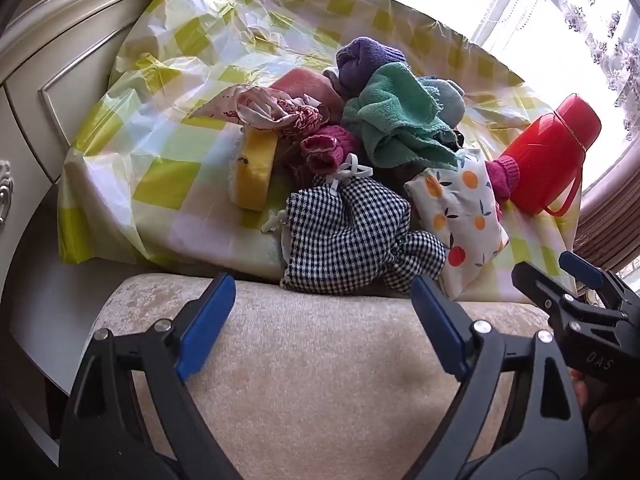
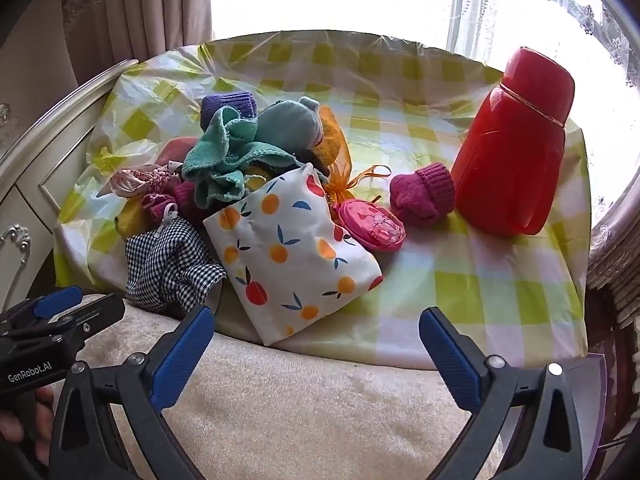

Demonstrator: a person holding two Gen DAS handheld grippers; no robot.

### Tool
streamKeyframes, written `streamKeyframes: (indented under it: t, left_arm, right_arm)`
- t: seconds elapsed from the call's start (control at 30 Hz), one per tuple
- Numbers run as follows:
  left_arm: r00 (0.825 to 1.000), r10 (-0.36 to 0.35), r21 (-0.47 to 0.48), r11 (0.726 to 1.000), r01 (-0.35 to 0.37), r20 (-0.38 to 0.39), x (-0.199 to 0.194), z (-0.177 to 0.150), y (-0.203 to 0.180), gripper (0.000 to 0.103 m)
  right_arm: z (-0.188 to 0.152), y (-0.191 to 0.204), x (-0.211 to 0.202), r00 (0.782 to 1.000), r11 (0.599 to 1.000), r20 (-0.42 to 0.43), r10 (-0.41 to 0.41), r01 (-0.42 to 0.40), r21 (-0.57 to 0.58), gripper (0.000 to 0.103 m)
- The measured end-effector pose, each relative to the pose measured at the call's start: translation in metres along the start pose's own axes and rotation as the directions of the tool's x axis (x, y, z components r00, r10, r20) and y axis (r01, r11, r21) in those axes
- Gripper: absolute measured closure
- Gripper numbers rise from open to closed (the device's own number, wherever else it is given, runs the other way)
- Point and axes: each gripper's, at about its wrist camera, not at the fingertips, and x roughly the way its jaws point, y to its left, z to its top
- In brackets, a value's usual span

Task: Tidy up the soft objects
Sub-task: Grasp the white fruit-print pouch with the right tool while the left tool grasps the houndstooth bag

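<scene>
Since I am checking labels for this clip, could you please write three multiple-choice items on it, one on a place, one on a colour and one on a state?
1. Where does the red flask stand on the checked cloth?
A. right of the pile
B. under the pile
C. on the floor

2. What colour is the towel on top of the pile?
A. black
B. green
C. white

3. How do the right gripper jaws stand?
A. shut on a sock
B. shut on nothing
C. open, holding nothing

Answers:
1 A, since the flask stands upright, apart from the clothes, on the right in the right wrist view.
2 B, since the rumpled terry cloth is plainly green.
3 C, since its blue pads are wide apart over the beige cushion.
</scene>
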Motion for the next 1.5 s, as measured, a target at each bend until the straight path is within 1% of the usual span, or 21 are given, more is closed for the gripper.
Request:
streamKeyframes:
  t: [0.2, 0.23, 0.3, 0.33, 0.37, 0.47, 0.57, 0.63, 0.7, 0.73, 0.77, 0.8, 0.83, 0.87, 0.97, 1.0, 1.07, 1.17, 1.27, 1.43, 1.5]
  left_arm:
    - [0.998, -0.041, -0.011, 0.999, 0.041, -0.049, 0.024, 0.016, -0.005, 0.012]
    - [0.997, -0.045, -0.018, 0.999, 0.044, -0.064, 0.03, 0.018, -0.005, 0.012]
    - [0.996, -0.05, -0.031, 0.998, 0.048, -0.08, 0.038, 0.021, -0.004, 0.015]
    - [0.995, -0.051, -0.04, 0.998, 0.048, -0.09, 0.042, 0.023, -0.003, 0.015]
    - [0.993, -0.058, -0.048, 0.997, 0.054, -0.099, 0.046, 0.024, -0.002, 0.016]
    - [0.99, -0.072, -0.049, 0.997, 0.067, -0.121, 0.056, 0.025, -0.004, 0.019]
    - [0.987, -0.085, -0.051, 0.996, 0.078, -0.135, 0.063, 0.025, -0.006, 0.028]
    - [0.984, -0.102, -0.066, 0.993, 0.093, -0.147, 0.068, 0.024, -0.003, 0.033]
    - [0.981, -0.118, -0.078, 0.991, 0.107, -0.152, 0.07, 0.022, -0.002, 0.042]
    - [0.98, -0.122, -0.075, 0.991, 0.111, -0.155, 0.071, 0.021, -0.001, 0.046]
    - [0.98, -0.125, -0.07, 0.991, 0.116, -0.155, 0.072, 0.02, -0.001, 0.051]
    - [0.98, -0.127, -0.065, 0.991, 0.119, -0.154, 0.072, 0.019, -0.002, 0.055]
    - [0.98, -0.131, -0.061, 0.991, 0.123, -0.152, 0.072, 0.018, -0.002, 0.056]
    - [0.979, -0.135, -0.059, 0.99, 0.127, -0.15, 0.071, 0.018, -0.003, 0.06]
    - [0.981, -0.142, -0.053, 0.989, 0.136, -0.135, 0.069, 0.015, -0.008, 0.069]
    - [0.981, -0.144, -0.052, 0.989, 0.138, -0.131, 0.068, 0.014, -0.009, 0.072]
    - [0.982, -0.149, -0.049, 0.988, 0.144, -0.119, 0.065, 0.013, -0.012, 0.075]
    - [0.983, -0.154, -0.039, 0.988, 0.151, -0.095, 0.058, 0.012, -0.014, 0.079]
    - [0.985, -0.158, -0.026, 0.987, 0.157, -0.064, 0.045, 0.01, -0.016, 0.081]
    - [0.988, -0.157, 0.013, 0.987, 0.157, 0.003, 0.017, 0.005, -0.022, 0.081]
    - [0.985, -0.165, 0.033, 0.986, 0.164, 0.039, 0.001, 0.0, -0.022, 0.081]
  right_arm:
    - [0.021, 0.005, 0.021, 1.0, 0.997, -0.013, -0.004, 0.002, -0.077, 0.0]
    - [0.019, 0.008, 0.028, 1.0, 0.996, -0.03, -0.008, 0.005, -0.086, 0.0]
    - [0.022, 0.011, 0.037, 0.999, 0.994, -0.033, -0.023, 0.019, -0.109, 0.002]
    - [0.022, 0.013, 0.041, 0.999, 0.993, -0.034, -0.025, 0.021, -0.117, 0.004]
    - [0.025, 0.013, 0.041, 0.999, 0.991, -0.003, -0.033, 0.032, -0.129, 0.005]
    - [0.028, 0.011, 0.057, 0.999, 0.99, -0.044, -0.03, 0.024, -0.137, 0.006]
    - [0.029, 0.013, 0.068, 0.997, 0.988, -0.067, -0.029, 0.018, -0.155, 0.008]
    - [0.031, 0.018, 0.072, 0.999, 0.988, -0.048, -0.006, -0.001, -0.153, 0.01]
    - [0.032, 0.022, 0.077, 0.999, 0.985, -0.05, -0.004, -0.005, -0.172, 0.012]
    - [0.032, 0.023, 0.08, 0.998, 0.984, -0.059, -0.007, -0.004, -0.18, 0.015]
    - [0.033, 0.024, 0.083, 0.998, 0.983, -0.064, 0.001, -0.013, -0.181, 0.019]
    - [0.033, 0.025, 0.084, 0.998, 0.982, -0.069, 0.004, -0.017, -0.187, 0.021]
    - [0.032, 0.026, 0.085, 0.997, 0.981, -0.073, 0.007, -0.021, -0.191, 0.025]
    - [0.032, 0.028, 0.085, 0.997, 0.98, -0.071, 0.011, -0.025, -0.197, 0.032]
    - [0.028, 0.028, 0.084, 0.998, 0.98, -0.065, 0.027, -0.039, -0.196, 0.047]
    - [0.026, 0.029, 0.082, 0.998, 0.98, -0.059, 0.037, -0.048, -0.194, 0.048]
    - [0.023, 0.026, 0.078, 0.996, 0.979, -0.073, 0.048, -0.061, -0.192, 0.054]
    - [0.016, 0.023, 0.067, 0.995, 0.981, -0.056, 0.083, -0.092, -0.174, 0.06]
    - [0.01, 0.018, 0.052, 0.993, 0.982, -0.034, 0.115, -0.119, -0.144, 0.062]
    - [0.004, 0.005, 0.025, 0.991, 0.987, 0.024, 0.133, -0.131, -0.099, 0.062]
    - [0.012, -0.004, 0.02, 0.989, 0.988, 0.052, 0.136, -0.132, -0.077, 0.063]
